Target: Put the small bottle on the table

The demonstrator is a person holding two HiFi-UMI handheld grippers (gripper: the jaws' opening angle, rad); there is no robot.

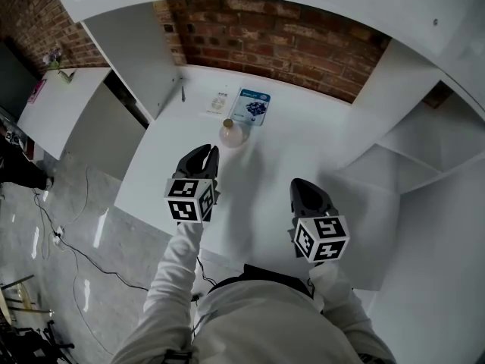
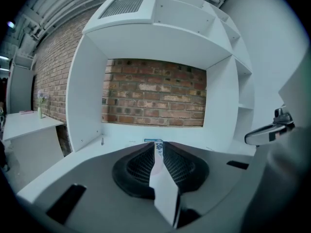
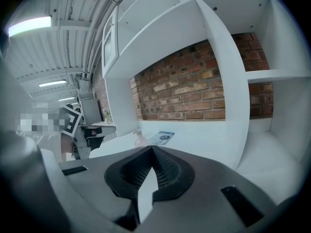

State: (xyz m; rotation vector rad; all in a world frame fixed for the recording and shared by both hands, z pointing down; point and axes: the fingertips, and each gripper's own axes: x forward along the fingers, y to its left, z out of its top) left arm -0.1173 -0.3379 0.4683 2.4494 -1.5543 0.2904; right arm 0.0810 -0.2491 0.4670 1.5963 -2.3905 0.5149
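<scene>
Small bottle: it stood upright on the white surface [image 1: 303, 142], round and pale, at [image 1: 232, 133]. It was just beside a blue booklet [image 1: 251, 106].
Left tongs: they [image 1: 206, 158] were near the bottle but not touching it. Their own camera showed the two sides pulled in to a thin slit [image 2: 158, 147], with nothing held.
Right tongs: they [image 1: 303, 188] hung over the surface, well apart from the bottle. The tips met [image 3: 153, 149] and held nothing.
Job: it looked done, I think, because the bottle was already on the surface and nothing gripped it.
Worry one: the left tongs were close to the bottle. A bump from them could tip it over or push it along.
Worry two: the bottle looked round and light. If it fell, it could roll off toward the edge.
Worry three: a knock could slide it onto the booklet, and then it might sit crooked.
Safe way: I think the left tongs should go back slowly and straight, away from the bottle.
</scene>
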